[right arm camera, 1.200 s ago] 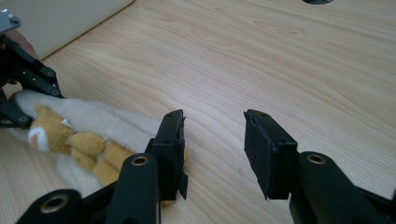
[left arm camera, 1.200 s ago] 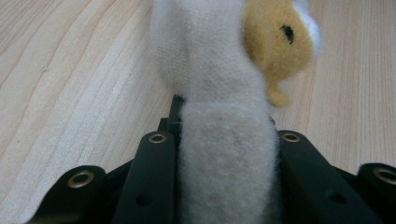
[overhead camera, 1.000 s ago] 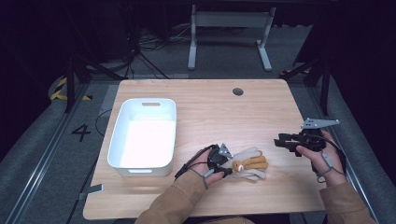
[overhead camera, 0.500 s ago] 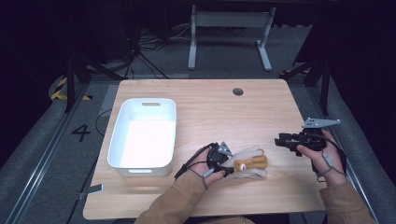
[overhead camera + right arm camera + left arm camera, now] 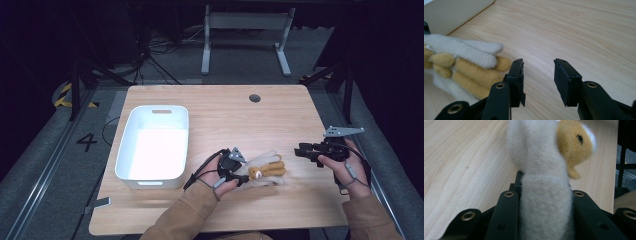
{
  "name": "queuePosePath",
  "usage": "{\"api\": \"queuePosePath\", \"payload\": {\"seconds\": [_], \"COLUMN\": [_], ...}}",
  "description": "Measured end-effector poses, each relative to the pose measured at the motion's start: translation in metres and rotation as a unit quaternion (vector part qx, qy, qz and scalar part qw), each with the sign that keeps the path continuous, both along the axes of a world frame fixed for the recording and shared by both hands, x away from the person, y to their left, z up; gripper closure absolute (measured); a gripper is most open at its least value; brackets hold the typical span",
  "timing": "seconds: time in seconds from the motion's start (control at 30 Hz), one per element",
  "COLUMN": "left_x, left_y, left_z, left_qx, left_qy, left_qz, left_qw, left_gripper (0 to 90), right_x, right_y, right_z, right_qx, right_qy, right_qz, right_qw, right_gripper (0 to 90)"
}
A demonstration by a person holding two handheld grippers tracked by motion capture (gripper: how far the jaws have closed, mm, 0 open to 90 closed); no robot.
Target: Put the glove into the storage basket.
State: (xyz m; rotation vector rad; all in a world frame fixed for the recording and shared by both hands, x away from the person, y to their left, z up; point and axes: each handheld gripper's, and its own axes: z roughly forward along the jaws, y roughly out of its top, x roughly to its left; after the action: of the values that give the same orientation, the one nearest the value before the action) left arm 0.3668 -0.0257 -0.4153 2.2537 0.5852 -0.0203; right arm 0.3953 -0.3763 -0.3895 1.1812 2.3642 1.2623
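- Near the front edge of the tabletop [image 5: 280, 115], just right of the white bin [image 5: 152, 145], lies a soft toy [image 5: 265, 169], cream with tan limbs.
- The left tool [image 5: 239, 172] has its jaws closed on a cream part of the toy; in the left gripper view the plush [image 5: 544, 195] is squeezed between the two black jaws, with the tan head and a dark eye beyond.
- The right tool [image 5: 302, 150] hangs well to the right of the toy, jaws moderately apart and holding nothing; in the right gripper view [image 5: 537, 75] they point at bare wood, with the toy's limbs [image 5: 466, 67] to one side.
- Judged from this, the grasp is made, but the toy rests on the wood or barely off it; I cannot tell which.
- The bin is empty, so if the toy goes there, the lift, carry and release are all left.
- The toy looks fluffy, floppy and light, and it bunches where it is pinched.
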Motion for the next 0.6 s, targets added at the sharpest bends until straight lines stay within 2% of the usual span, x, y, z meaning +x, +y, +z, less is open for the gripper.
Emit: {"api": "queuePosePath", "payload": {"seconds": [0.4,0.6], "left_x": [-0.001,-0.001], "left_y": [0.012,0.02], "left_z": [0.015,0.033], "left_qx": [-0.003,0.003], "left_qy": [-0.002,-0.006], "left_qz": [0.025,0.045], "left_qw": [0.9997,0.9989], "left_gripper": [71.8,71.9], "right_x": [0.009,0.017], "right_y": [0.003,0.008], "right_z": [-0.001,0.0], "right_qx": [0.004,0.007], "right_qy": [0.006,0.006], "right_qz": [0.003,0.009], "right_qw": [1.0,0.9999], "right_gripper": [60.6,60.7]}}
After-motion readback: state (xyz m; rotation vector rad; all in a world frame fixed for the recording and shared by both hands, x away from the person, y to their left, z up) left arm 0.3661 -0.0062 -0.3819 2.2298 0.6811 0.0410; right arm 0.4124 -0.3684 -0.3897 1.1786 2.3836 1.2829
